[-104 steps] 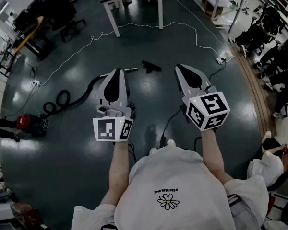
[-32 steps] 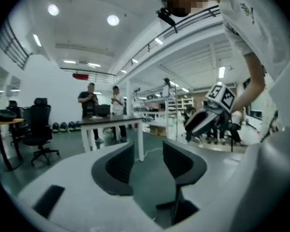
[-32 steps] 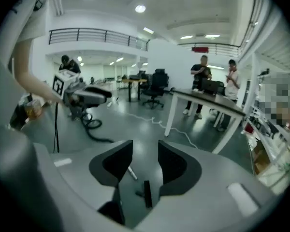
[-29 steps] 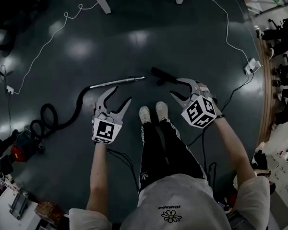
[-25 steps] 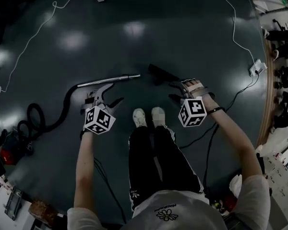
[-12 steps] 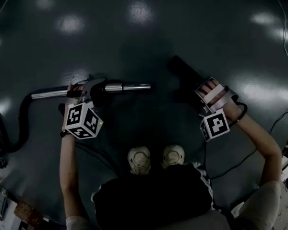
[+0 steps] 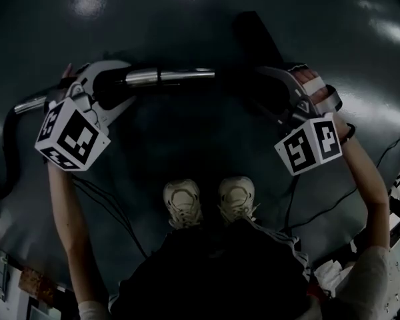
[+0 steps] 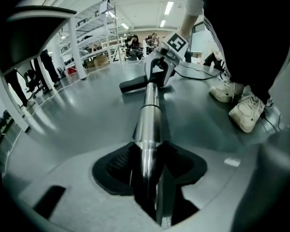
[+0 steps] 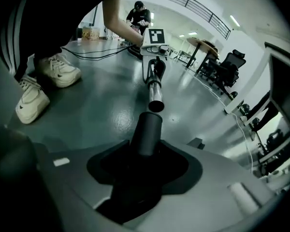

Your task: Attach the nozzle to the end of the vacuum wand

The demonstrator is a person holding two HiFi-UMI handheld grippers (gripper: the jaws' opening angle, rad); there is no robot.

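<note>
Jaws of the left gripper (image 8: 147, 175), just closing, pinch the wand (image 8: 149, 122); right gripper (image 9: 139, 170) jaws, also closing, clamp the nozzle (image 9: 146, 132). Their ends face, slightly apart.

Jaws just closing: left tool (image 7: 123, 83) on the wand (image 7: 178, 76), right tool (image 7: 259, 85) on the nozzle (image 9: 148, 129).

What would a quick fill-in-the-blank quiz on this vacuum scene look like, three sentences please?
1. The ____ gripper grips the metal wand.
2. The right gripper has the black ____ between its jaws.
3. The wand's tip and the neck of that black part are ____, not touching.

Missing words: left; nozzle; apart.

The jaws of the left gripper and of the right gripper have just been closing, each on its part.
</note>
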